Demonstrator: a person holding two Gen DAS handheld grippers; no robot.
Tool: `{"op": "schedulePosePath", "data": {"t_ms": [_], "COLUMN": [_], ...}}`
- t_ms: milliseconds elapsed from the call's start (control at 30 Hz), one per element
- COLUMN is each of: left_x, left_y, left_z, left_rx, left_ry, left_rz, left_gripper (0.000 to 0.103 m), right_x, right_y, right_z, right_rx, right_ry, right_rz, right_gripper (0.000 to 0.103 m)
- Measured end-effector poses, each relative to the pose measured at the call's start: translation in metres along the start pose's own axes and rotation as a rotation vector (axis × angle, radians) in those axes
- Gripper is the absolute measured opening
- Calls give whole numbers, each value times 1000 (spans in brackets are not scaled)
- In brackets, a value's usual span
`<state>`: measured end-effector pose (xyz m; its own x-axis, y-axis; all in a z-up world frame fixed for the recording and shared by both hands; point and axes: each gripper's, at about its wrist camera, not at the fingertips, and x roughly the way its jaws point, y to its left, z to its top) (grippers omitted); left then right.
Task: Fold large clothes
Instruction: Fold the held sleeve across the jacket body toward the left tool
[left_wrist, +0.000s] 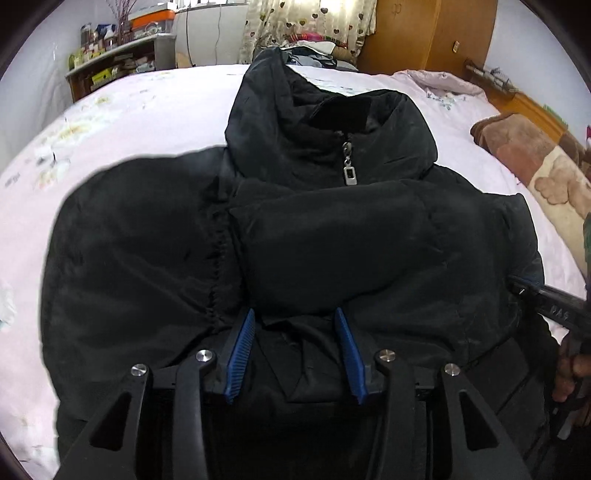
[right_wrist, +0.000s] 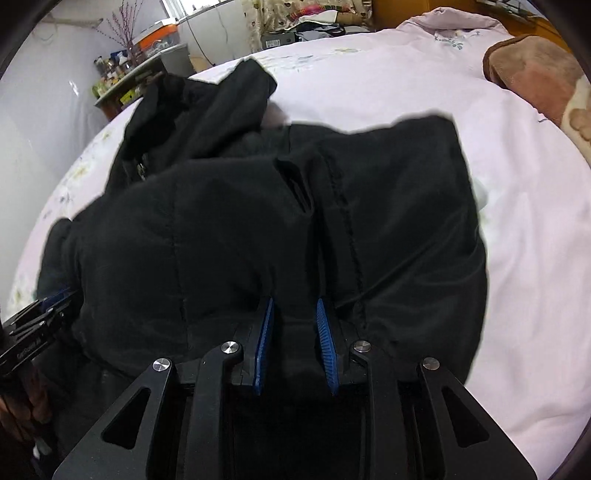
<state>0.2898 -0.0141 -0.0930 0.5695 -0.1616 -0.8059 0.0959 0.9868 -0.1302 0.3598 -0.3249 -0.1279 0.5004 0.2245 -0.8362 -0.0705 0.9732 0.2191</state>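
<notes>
A black padded jacket (left_wrist: 314, 236) lies spread on the bed (left_wrist: 122, 122), which is covered with a pale pink floral sheet. Its collar and hood point toward the far edge of the bed, with a silver zipper pull (left_wrist: 349, 168) hanging at the throat, and its hem lies at the near edge.

The left gripper (left_wrist: 295, 325) sits at the near hem of the jacket. Its jaws stand apart, the blue pads (left_wrist: 240, 358) on either side of a bunched fold of black cloth that fills the gap between them; whether the pads press on the cloth cannot be told.

The right gripper (right_wrist: 295, 314) is also at the near hem, toward the jacket's right side, just beside a stitched seam (right_wrist: 345, 225) and a slit pocket (right_wrist: 295, 184). Its jaws are parted more narrowly, with dark fabric lying between the blue pads (right_wrist: 327, 347); a firm grip cannot be confirmed.

A brown and cream blanket (left_wrist: 535, 162) lies along the right edge of the bed. Beyond the far edge stand a cluttered shelf (left_wrist: 110, 62) and a heart-patterned curtain (left_wrist: 306, 26).
</notes>
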Motion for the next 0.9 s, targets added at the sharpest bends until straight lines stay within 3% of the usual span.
{"op": "schedulePosePath", "data": {"t_ms": [133, 233, 300, 400, 467, 533, 700, 900], "left_x": [-5, -27, -41, -50, -35, -6, 33, 43], "left_y": [-5, -1, 0, -6, -8, -4, 4, 0], "left_z": [2, 11, 23, 46, 59, 61, 43, 35], "left_rx": [7, -39, -45, -15, -4, 0, 18, 20], "left_ry": [4, 8, -38, -121, -117, -57, -39, -53], "left_rz": [19, -29, -59, -36, 2, 57, 57, 66], "left_gripper": [48, 46, 46, 46, 46, 46, 49, 49], "right_x": [1, -30, -53, -65, -57, -42, 8, 26], "right_y": [1, -5, -9, -19, -28, -37, -48, -47], "right_z": [3, 15, 24, 47, 61, 70, 72, 52], "right_rx": [-8, 12, 6, 7, 8, 22, -14, -23], "right_ry": [8, -39, -117, -165, -163, -142, -49, -58], "right_rz": [-19, 13, 20, -18, -54, -78, -149, -192], "right_gripper": [24, 24, 24, 25, 25, 25, 24, 23]}}
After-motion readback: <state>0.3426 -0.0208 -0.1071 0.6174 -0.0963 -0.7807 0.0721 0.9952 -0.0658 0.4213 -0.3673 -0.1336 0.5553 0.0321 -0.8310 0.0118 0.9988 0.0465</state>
